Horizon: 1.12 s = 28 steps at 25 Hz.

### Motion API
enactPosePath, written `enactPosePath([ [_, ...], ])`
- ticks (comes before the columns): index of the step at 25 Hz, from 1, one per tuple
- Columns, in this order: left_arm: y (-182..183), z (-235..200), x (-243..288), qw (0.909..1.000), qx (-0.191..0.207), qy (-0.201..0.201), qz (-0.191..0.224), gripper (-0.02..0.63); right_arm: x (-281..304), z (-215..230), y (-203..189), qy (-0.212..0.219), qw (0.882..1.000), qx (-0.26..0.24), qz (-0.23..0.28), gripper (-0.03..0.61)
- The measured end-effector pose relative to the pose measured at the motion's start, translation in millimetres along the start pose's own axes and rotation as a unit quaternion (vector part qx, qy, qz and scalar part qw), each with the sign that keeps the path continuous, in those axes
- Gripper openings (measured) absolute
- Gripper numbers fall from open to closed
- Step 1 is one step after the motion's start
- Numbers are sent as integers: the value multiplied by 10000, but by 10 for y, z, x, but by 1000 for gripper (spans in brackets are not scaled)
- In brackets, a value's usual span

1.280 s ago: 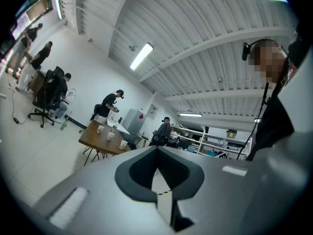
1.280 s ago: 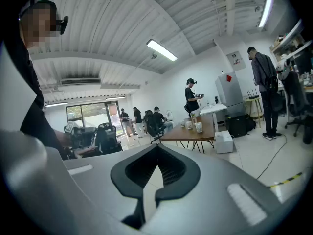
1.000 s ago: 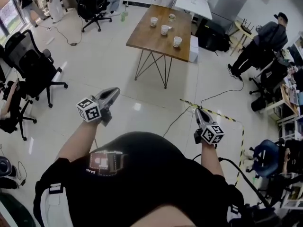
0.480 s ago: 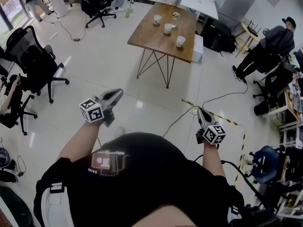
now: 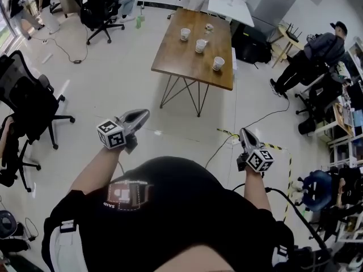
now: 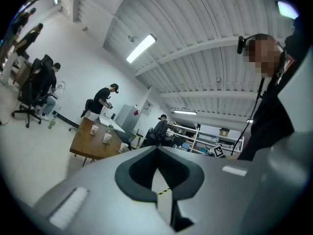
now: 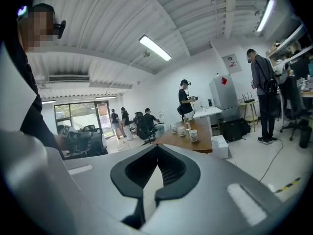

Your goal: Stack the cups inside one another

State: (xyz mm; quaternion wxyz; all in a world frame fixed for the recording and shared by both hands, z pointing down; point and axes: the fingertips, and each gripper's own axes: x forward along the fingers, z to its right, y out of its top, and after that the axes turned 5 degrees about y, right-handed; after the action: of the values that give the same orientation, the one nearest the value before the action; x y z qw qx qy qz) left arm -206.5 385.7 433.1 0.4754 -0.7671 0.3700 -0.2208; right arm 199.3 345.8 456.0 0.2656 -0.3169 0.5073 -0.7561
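Three white paper cups (image 5: 185,34) (image 5: 200,45) (image 5: 218,63) stand apart in a row on a brown wooden table (image 5: 181,55), far ahead across the floor. They also show small in the left gripper view (image 6: 95,129) (image 6: 107,137) (image 6: 122,147) and in the right gripper view (image 7: 174,129) (image 7: 181,130) (image 7: 193,135). My left gripper (image 5: 143,114) (image 6: 157,149) is shut and holds nothing. My right gripper (image 5: 244,132) (image 7: 157,149) is also shut and holds nothing. Both are held out in front of the body over bare floor, well short of the table.
Black office chairs (image 5: 28,103) (image 5: 102,7) stand at the left and far left. A strip of yellow-black tape (image 5: 272,145) and cables cross the floor at the right. A person (image 5: 317,47) stands by cluttered desks at the right. A small glass (image 5: 209,28) shares the table.
The whole view has shifted as the person moves over the floor towards the table; the chairs at the left have slid back. Both grippers stay shut in front of the body.
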Motion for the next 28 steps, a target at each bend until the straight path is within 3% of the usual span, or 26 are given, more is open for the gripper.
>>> enactPosePath([
  [4, 171, -484, 97, 9998, -32, -107, -192, 0, 456, -79, 12, -97, 9999, 114, -72, 14],
  [10, 214, -804, 372, 9995, -217, -123, -211, 0, 973, 87, 77, -38, 9995, 134, -299, 14],
  [17, 309, -1137, 977, 9992, -46, 382, -117, 0, 1678, 849, 243, 403, 9985, 72, -358, 14],
  [23, 507, -1184, 1683, 9957, -39, 909, 175, 0, 2226, 1516, 648, 1020, 9933, -200, -512, 14],
  [28, 658, -1217, 2268, 9943, -2, 1038, 239, 0, 2630, 1933, 925, 1307, 9892, -331, -576, 14],
])
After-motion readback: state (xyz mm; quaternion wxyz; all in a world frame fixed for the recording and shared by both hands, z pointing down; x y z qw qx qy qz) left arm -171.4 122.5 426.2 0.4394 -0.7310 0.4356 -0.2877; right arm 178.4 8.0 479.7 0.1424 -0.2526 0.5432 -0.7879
